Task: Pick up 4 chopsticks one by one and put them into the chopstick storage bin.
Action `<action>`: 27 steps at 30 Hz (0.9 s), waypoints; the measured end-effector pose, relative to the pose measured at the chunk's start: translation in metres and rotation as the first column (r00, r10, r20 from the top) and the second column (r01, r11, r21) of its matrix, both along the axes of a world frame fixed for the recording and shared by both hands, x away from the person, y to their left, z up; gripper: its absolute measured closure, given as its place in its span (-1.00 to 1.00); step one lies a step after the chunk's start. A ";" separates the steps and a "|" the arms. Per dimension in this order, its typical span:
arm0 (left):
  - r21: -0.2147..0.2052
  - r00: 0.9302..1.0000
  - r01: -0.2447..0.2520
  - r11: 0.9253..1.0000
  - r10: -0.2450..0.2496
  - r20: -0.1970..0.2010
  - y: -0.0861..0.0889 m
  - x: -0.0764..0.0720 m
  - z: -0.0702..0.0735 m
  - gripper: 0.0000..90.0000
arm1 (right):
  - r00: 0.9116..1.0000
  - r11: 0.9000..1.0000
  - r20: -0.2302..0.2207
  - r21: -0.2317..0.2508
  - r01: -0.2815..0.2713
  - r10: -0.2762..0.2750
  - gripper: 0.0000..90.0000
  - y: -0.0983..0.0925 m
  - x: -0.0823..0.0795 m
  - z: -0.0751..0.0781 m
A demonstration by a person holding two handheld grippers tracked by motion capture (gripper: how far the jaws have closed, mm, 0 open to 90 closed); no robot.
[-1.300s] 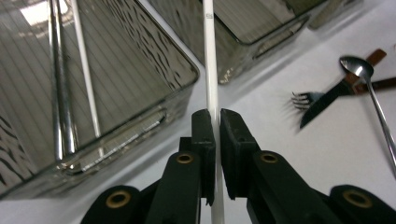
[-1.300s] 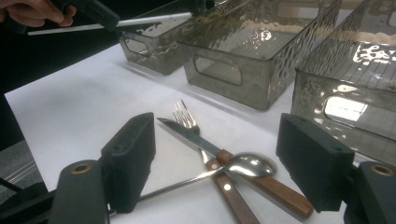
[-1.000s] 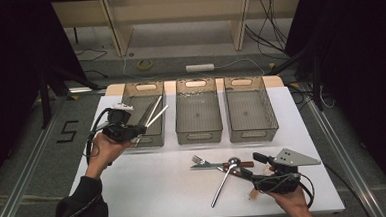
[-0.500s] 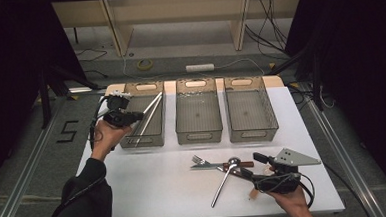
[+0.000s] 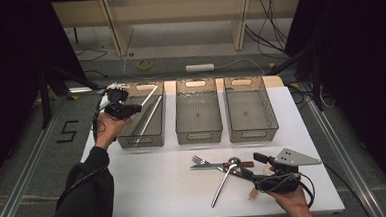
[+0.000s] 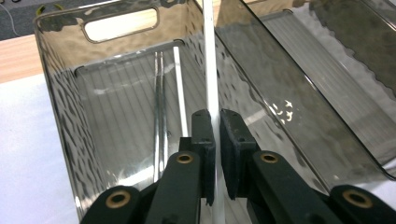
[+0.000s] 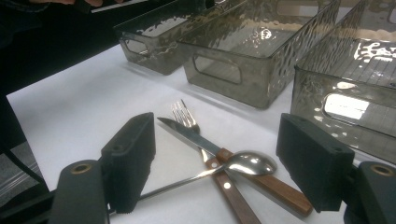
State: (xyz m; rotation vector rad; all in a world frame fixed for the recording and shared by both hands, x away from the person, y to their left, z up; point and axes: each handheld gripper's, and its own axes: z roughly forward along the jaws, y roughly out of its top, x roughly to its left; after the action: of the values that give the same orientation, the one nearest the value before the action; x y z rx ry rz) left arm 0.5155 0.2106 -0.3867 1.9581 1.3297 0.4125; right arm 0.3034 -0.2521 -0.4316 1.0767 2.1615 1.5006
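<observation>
The left gripper [image 5: 131,109] is closed on a white chopstick [image 6: 210,70], with both jaws pressing the stick near its lower part. In the left gripper view the held chopstick runs up and away from the jaws, over the interior of the left bin [image 6: 60,116], and crosses above that bin's far rim. In the high view the left gripper sits at the near-left edge of the left bin [image 5: 125,139], which is the leftmost of three smoked transparent bins standing in a row at the far side of the white bench [image 5: 150,191]. A second white chopstick [image 6: 180,88] lies inside the same bin, leaning toward the far wall, with metal chopsticks [image 6: 159,116] lying just beside it on the ribbed floor. The middle bin [image 5: 199,133] and the right bin [image 5: 251,131] stand just beside it. The right gripper [image 7: 215,158] is open, its jaws standing wide apart and level with the bench near its front right part. Between and just beyond those jaws lies a small pile of cutlery: a spoon [image 7: 252,162] resting across a wood-handled knife [image 7: 187,135] and a wood-handled fork [image 7: 184,115]. The jaws touch none of these items.
</observation>
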 end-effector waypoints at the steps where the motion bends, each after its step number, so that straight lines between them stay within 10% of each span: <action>1: -0.004 1.000 -0.003 1.000 0.003 -0.003 0.000 0.002 -0.001 0.87 | 1.000 1.000 0.000 0.000 -0.001 0.001 -0.35 0.000 0.000 0.000; 27: 0.005 1.000 -0.010 1.000 0.010 -0.029 -0.005 0.033 -0.016 0.87 | 1.000 1.000 -0.004 0.003 -0.002 0.002 -0.35 -0.002 0.000 -0.001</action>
State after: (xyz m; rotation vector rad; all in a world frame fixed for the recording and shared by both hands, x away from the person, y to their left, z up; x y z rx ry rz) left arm 0.5481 0.2057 -0.4026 1.9692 1.3589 0.3941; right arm 0.3032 -0.2537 -0.4322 1.0800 2.1636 1.5043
